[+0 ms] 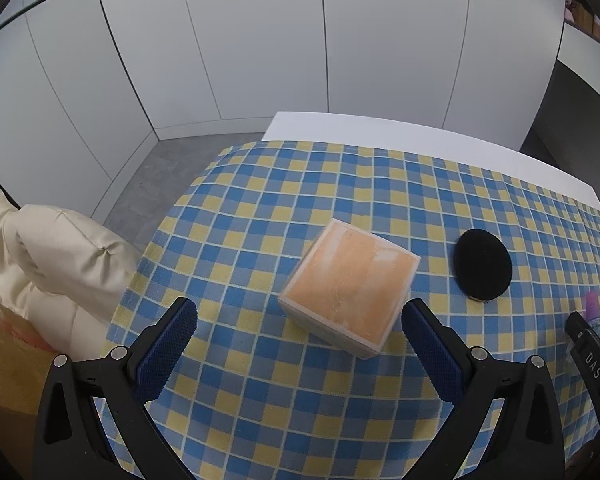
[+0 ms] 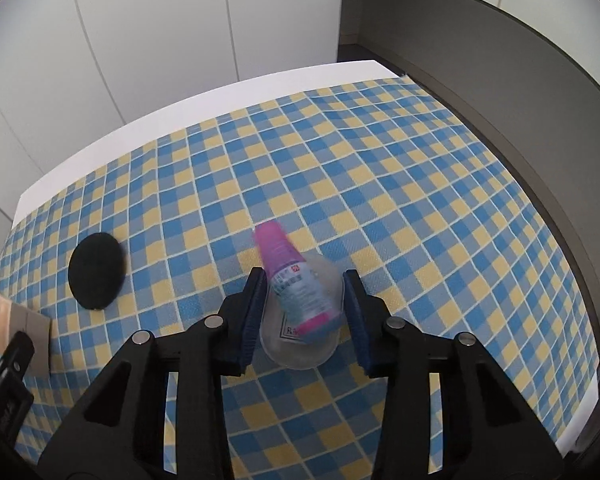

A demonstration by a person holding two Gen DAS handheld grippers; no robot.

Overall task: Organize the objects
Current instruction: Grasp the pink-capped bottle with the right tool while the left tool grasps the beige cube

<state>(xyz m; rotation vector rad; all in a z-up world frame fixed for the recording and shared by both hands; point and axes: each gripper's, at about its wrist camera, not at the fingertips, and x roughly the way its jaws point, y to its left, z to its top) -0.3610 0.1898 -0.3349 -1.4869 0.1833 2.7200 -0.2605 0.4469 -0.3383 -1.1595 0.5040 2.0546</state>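
Blue-yellow checked cloth [image 2: 380,184] covered a white table [image 1: 380,130], with white wall panels behind. Left gripper [image 1: 300,320] was wide apart near the orange box [image 1: 348,286]. Right gripper [image 2: 304,280] flanked a pink-capped bottle [image 2: 296,284]; its label was unreadable, and I couldn't tell if it was gripped. "DAS" was on the other gripper's body.

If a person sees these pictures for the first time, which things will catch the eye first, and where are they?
The blue and yellow checked tablecloth covers nearly the whole table. On it, between the right gripper's blue pads, stands a clear bottle with a pink cap. In the left wrist view, an orange-topped box lies ahead of the wide-open left gripper, with a black round pad to its right.
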